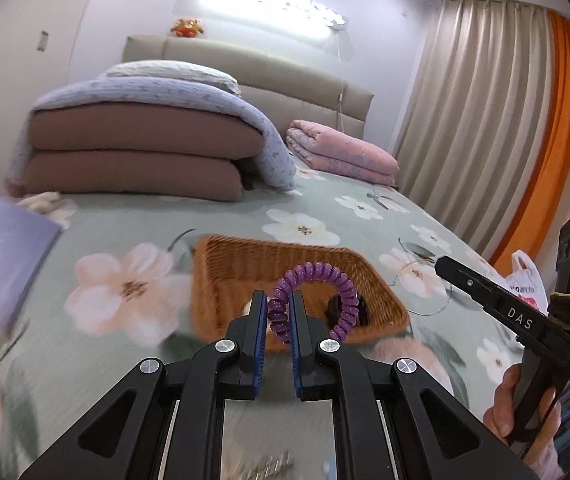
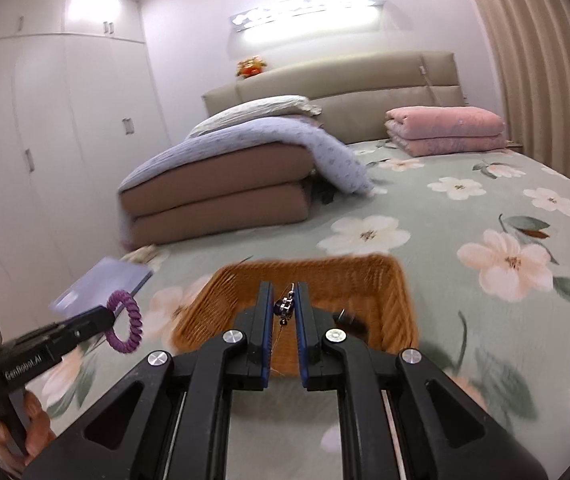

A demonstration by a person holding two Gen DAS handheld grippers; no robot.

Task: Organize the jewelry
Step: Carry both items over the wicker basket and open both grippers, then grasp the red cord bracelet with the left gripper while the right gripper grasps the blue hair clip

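Note:
My left gripper (image 1: 278,300) is shut on a purple spiral hair tie (image 1: 317,276), held in the air in front of a woven orange basket (image 1: 245,264) on the bed. The same tie (image 2: 125,326) hangs from that gripper (image 2: 107,316) at the left of the right wrist view. My right gripper (image 2: 285,294) is shut on a small beaded piece of jewelry (image 2: 283,307) with a thin wire, above the basket (image 2: 389,292). A dark item (image 1: 339,310) lies inside the basket. From the left wrist view the right gripper's fingers (image 1: 457,270) show at the right edge.
A lilac box (image 1: 1,264) lies left of the basket on the floral bedspread (image 1: 325,216). Folded brown and lavender quilts (image 1: 141,148) and a pink quilt (image 1: 341,152) sit near the headboard. Curtains (image 1: 485,120) hang on the right, and a plastic bag (image 1: 529,284) lies by the bed edge.

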